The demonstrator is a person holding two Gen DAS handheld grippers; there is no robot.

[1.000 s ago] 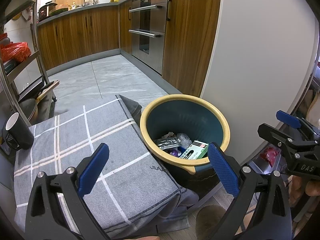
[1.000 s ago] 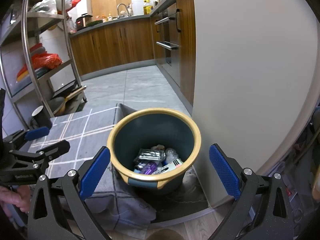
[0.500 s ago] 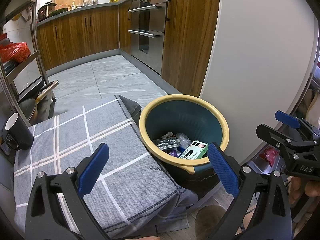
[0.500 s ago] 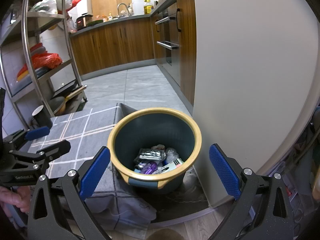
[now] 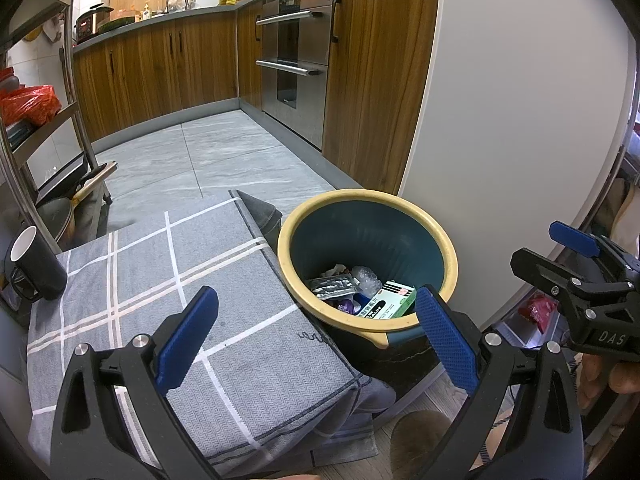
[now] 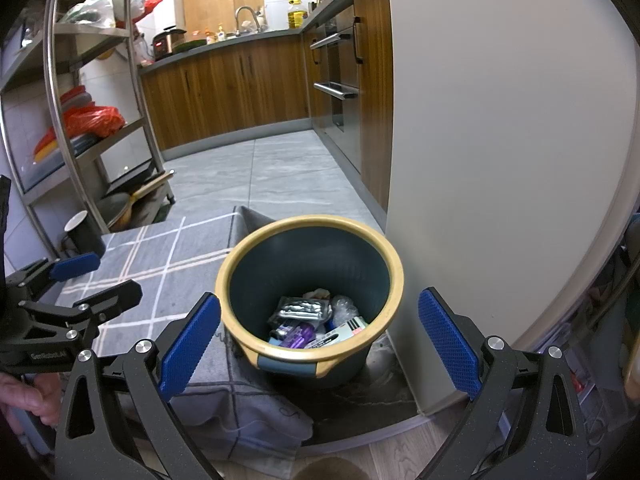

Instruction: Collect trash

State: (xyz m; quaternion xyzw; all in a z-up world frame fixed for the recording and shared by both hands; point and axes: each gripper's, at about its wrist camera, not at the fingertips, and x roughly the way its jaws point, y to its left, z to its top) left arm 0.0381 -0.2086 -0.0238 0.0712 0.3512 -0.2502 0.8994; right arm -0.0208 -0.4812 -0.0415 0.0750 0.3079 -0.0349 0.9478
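Two hand-held grippers above a kitchen waste bin, both released and carrying nothing. Left gripper point(image 5: 316, 332): blue pads spread wide, hovering over the near right part of a grey checked cloth point(image 5: 160, 280) that drapes a low surface. Right gripper point(image 6: 320, 336): pads equally wide apart, framing the bin from the near side.

Bin point(image 6: 236, 264), dark teal with a yellow rim: upright on the floor, just right of the cloth's edge and close to a pale panel point(image 6: 500, 160) on its right. Ahead of and below both grippers; almost centred between the right gripper's pads, offset right of centre for the left. Right gripper judged the better aligned.

Trash inside the bin, at the bottom: a silver foil pack point(image 6: 302, 309), long axis roughly left to right; a white and green box point(image 5: 386, 304) leaning on the near wall; a purple wrapper point(image 6: 298, 334); crumpled clear plastic point(image 6: 344, 308). No loose trash visible on the cloth, so collection judged largely done.

Elsewhere on the cloth, far left: a black mug point(image 5: 36, 264), upright. Beyond: grey tiled floor point(image 5: 224, 156), wooden cabinets point(image 5: 160, 68) with a built-in oven point(image 5: 296, 52), a metal shelf rack point(image 6: 92, 120) at left holding a red bag point(image 6: 92, 120).
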